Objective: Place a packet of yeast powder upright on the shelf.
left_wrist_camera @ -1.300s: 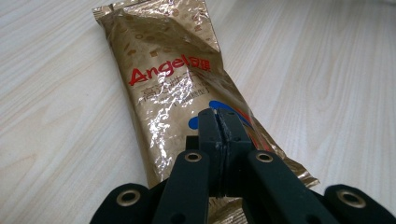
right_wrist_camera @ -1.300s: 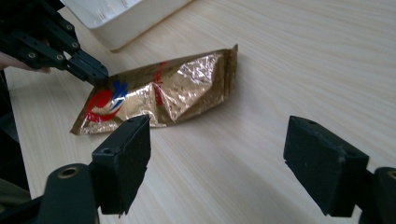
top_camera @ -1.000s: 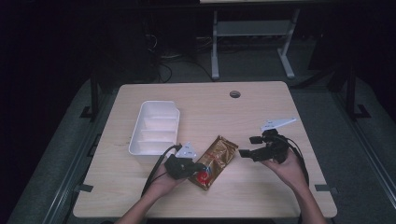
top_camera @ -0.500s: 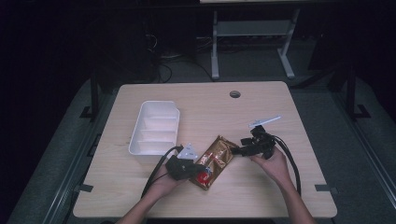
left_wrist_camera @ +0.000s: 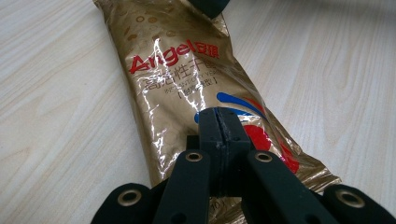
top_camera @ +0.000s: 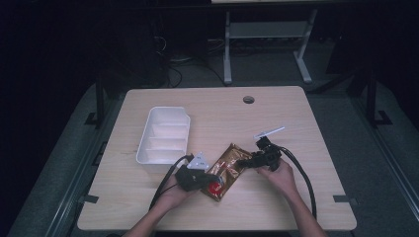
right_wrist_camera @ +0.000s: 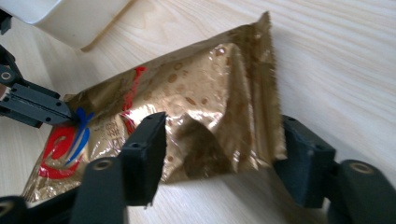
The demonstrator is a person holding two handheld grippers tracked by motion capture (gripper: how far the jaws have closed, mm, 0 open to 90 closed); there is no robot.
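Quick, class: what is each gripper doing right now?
Left gripper: jaws together, pressed down on the gold packet.
Right gripper: open, jaws either side of the packet's end.

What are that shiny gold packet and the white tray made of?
The gold packet looks like metallised foil or plastic film: glossy, crinkled, with sharp glare and a serrated end seal. The white tray seems moulded plastic, smooth and matte, with thin dividers, though this isn't certain from the high view.
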